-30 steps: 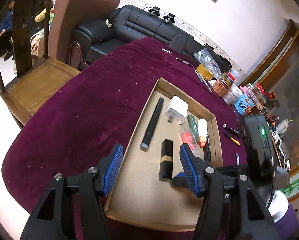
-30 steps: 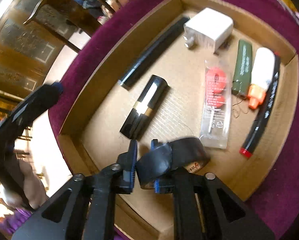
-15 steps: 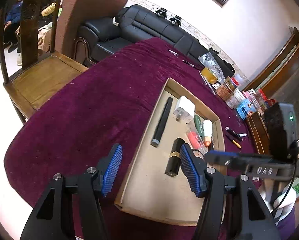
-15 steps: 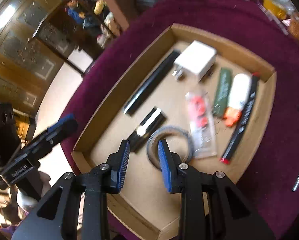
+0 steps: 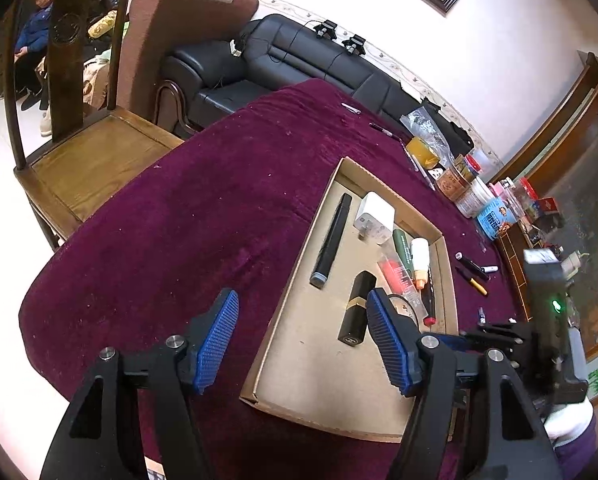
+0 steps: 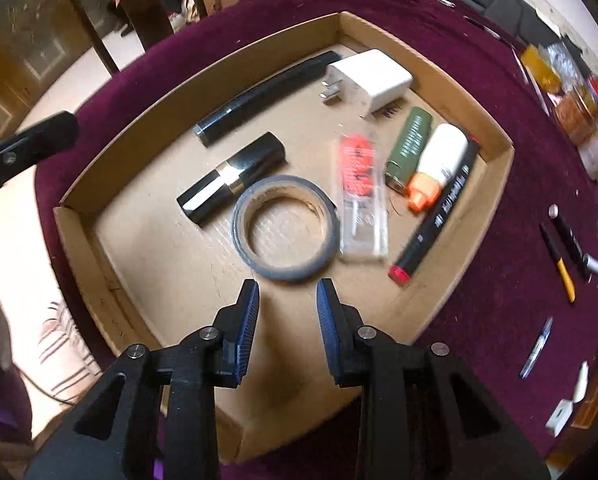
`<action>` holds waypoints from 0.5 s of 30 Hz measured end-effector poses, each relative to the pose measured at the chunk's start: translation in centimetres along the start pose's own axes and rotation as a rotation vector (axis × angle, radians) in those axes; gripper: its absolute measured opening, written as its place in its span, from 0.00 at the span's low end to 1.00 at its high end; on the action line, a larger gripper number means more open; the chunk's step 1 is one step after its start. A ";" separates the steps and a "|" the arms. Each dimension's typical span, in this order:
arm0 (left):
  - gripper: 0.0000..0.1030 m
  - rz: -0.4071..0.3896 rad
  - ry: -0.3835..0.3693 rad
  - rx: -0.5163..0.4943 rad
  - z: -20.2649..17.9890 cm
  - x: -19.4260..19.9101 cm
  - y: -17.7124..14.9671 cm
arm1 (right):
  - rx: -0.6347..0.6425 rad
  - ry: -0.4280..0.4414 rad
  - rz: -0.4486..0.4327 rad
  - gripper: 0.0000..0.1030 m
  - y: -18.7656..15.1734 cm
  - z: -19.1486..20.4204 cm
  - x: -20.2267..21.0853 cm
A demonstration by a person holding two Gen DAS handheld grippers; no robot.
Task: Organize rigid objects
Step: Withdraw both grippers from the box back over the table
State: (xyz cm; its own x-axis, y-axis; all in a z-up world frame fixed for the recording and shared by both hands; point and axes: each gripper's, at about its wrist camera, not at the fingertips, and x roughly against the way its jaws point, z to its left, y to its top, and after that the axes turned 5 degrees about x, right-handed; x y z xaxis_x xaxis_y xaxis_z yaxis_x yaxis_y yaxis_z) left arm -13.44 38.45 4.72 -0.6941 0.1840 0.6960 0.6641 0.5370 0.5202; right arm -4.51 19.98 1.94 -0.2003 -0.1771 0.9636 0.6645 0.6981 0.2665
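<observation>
Tape roll [image 6: 285, 232] in tray [image 6: 495, 184], beside lipstick [image 6: 231, 178] (touching).

- The left gripper [image 5: 301, 338] points obliquely downward; its jaws are opening, with nothing pinched between the blue pads.
- The right gripper [image 6: 287, 306] aims steeply down, its jaws parted a little and empty.
- In the left view, a white-gloved hand [image 5: 567, 420] carries the right gripper's body.

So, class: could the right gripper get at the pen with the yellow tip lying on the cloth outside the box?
Probably yes: the right gripper is open and empty, and the yellow-tipped pen lies uncovered on the cloth.
</observation>
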 end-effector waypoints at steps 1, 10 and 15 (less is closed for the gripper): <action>0.59 0.000 0.000 -0.003 -0.2 0.1 -0.1 | -0.017 0.010 -0.003 0.27 0.6 -0.1 -0.2; 0.60 -0.002 0.011 -0.062 -2.4 1.1 -1.0 | -0.116 0.097 -0.149 0.27 3.1 -2.3 0.9; 0.64 -0.006 0.013 -0.123 -4.9 1.2 -1.4 | -0.149 0.000 -0.306 0.30 -2.2 -5.1 5.9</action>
State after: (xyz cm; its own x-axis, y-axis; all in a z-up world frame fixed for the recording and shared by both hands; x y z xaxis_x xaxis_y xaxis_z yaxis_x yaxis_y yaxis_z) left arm -13.85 33.91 7.21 -0.6946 0.1698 0.6990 0.6899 0.4326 0.5804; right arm -3.47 13.82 7.18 -0.4069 -0.3626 0.8384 0.6716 0.5034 0.5436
